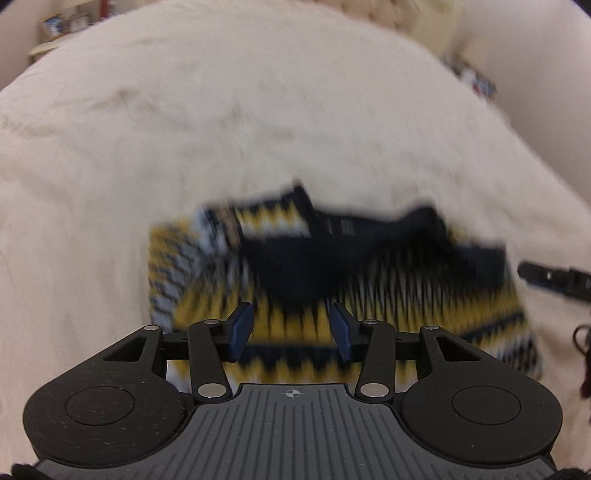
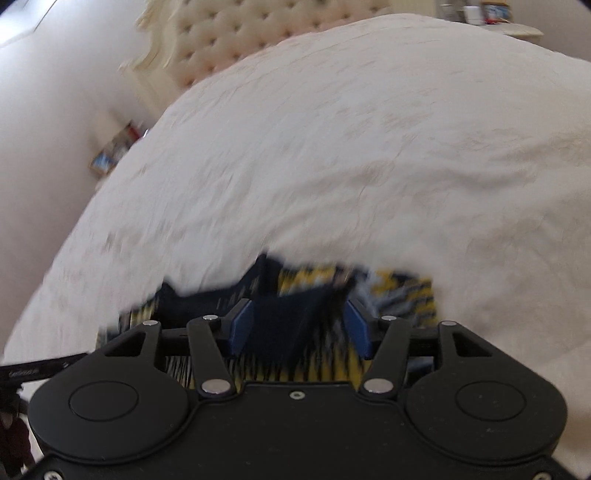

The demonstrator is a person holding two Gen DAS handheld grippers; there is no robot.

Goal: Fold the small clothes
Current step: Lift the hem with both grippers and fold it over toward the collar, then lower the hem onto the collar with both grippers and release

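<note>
A small garment (image 1: 332,280) with a yellow, white, grey and navy zigzag pattern and a dark navy part lies on the cream bedspread (image 1: 258,122). My left gripper (image 1: 291,328) is open and hovers over its near edge, with nothing between the blue pads (image 1: 240,328). The tip of the right gripper shows in the left wrist view (image 1: 554,278) beside the garment. In the right wrist view my right gripper (image 2: 300,332) is open over the garment (image 2: 295,314), its blue pads (image 2: 242,326) apart over the dark navy part. Both views are motion-blurred.
The cream bedspread (image 2: 369,147) fills both views. A tufted headboard (image 2: 258,33) stands at the far end. Small items lie on the floor beside the bed (image 2: 110,155). A shelf with objects (image 1: 59,29) is at the far left corner.
</note>
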